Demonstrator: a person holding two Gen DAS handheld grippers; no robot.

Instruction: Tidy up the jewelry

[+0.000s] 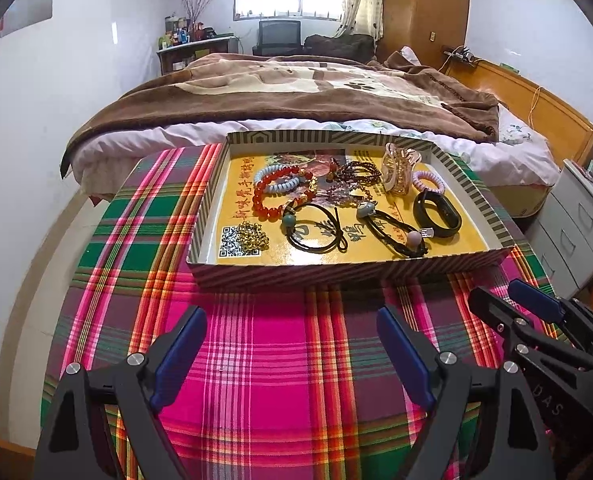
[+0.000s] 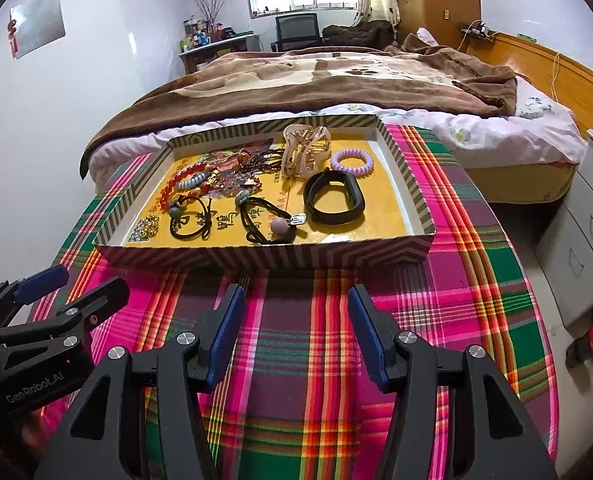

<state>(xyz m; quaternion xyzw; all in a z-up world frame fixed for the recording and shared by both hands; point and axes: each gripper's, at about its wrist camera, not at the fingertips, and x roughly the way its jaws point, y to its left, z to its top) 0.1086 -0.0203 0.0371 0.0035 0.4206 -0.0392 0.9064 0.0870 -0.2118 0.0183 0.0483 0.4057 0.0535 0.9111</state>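
A striped shallow box (image 1: 348, 270) (image 2: 264, 258) with a yellow floor holds the jewelry: a red bead bracelet (image 1: 274, 192) (image 2: 180, 182), a pale blue bracelet (image 1: 280, 187), a gold chain (image 1: 252, 236) (image 2: 149, 225), two black hair ties with beads (image 1: 316, 228) (image 2: 270, 220), a black band (image 1: 436, 212) (image 2: 334, 198), a purple coil tie (image 1: 428, 182) (image 2: 352, 162) and a clear hair claw (image 1: 400, 168) (image 2: 304, 150). My left gripper (image 1: 292, 344) (image 2: 72, 284) is open and empty in front of the box. My right gripper (image 2: 296, 320) (image 1: 500, 300) is open and empty beside it.
The box sits on a plaid cloth (image 1: 264, 360) (image 2: 476, 280) covering a table. A bed with a brown blanket (image 1: 280, 92) lies behind. A white drawer unit (image 2: 588, 248) and a cola bottle (image 2: 592, 340) stand at the right.
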